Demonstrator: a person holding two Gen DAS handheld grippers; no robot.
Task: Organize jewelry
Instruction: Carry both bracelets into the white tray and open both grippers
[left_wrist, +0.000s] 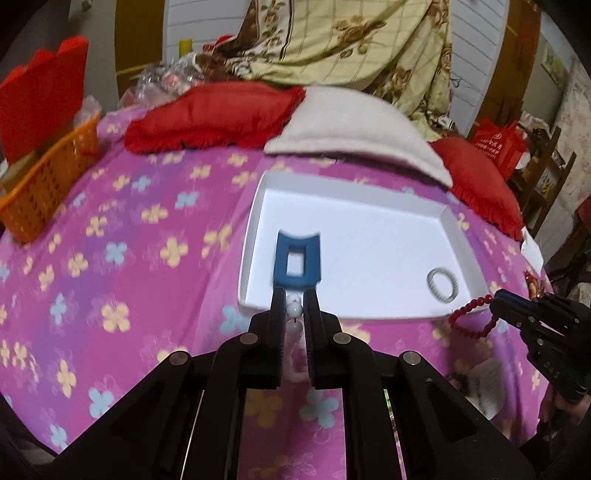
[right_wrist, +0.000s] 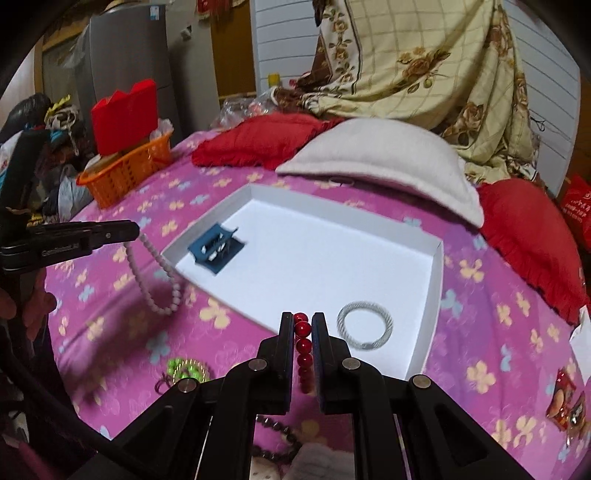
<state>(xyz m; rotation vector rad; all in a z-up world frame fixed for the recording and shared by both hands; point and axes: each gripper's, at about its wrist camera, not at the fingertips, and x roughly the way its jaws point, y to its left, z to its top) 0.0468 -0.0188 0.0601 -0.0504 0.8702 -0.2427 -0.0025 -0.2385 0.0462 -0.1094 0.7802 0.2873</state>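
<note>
We have left tool (left_wrist: 294, 295) clamped on limp white bead bracelet (right_wrist: 155, 280), right tool (right_wrist: 303, 317) clamped on red bead bracelet (right_wrist: 303, 347); both slippery, so pinch between beads.

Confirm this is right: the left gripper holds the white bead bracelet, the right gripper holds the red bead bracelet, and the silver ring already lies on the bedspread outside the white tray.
One detail is wrong. The silver ring lies inside the white tray, near its corner, as the right wrist view shows. The rest stands: the left gripper holds the white bead bracelet, and the right gripper holds the red bead bracelet.
</note>
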